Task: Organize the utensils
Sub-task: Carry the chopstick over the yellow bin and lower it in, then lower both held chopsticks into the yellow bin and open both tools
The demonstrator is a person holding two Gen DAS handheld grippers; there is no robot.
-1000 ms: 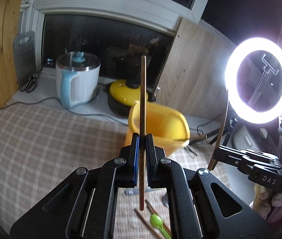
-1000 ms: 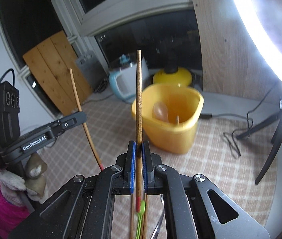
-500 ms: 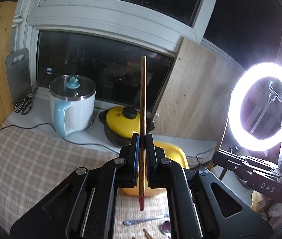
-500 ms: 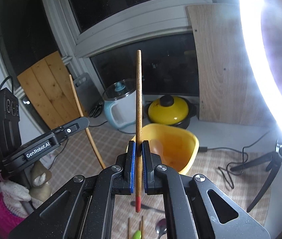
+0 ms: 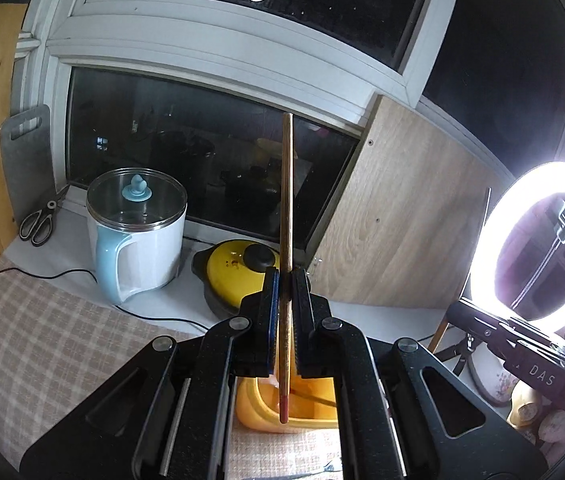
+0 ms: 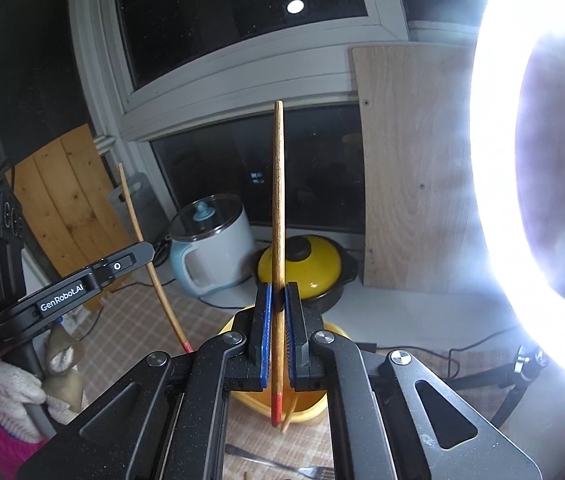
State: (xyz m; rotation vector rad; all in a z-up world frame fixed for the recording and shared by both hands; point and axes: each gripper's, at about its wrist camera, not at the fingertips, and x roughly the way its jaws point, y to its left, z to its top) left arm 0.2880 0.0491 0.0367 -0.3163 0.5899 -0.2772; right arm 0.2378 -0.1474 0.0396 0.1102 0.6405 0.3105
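Observation:
My left gripper [image 5: 285, 280] is shut on a wooden chopstick [image 5: 287, 200] with a red tip, held upright. Its lower end hangs over the yellow tub [image 5: 254, 408], which shows below my jaws. My right gripper [image 6: 277, 292] is shut on a second red-tipped chopstick [image 6: 278, 200], also upright, over the same yellow tub [image 6: 310, 410]. In the right wrist view the left gripper [image 6: 82, 284] and its chopstick [image 6: 150, 264] stand at the left. In the left wrist view the right gripper [image 5: 522, 356] is at the right.
A white and blue kettle [image 5: 134, 236] and a yellow pot [image 5: 238, 272] stand at the back by the window. Scissors [image 5: 40, 220] lie far left. A ring light [image 5: 534, 248] stands at the right. A fork [image 6: 282, 464] lies on the checked cloth [image 5: 42, 340] near the tub.
Both grippers have risen and tilted up with their chopsticks. The yellow tub has dropped to the bottom of both views, and the utensils on the cloth are mostly out of sight.

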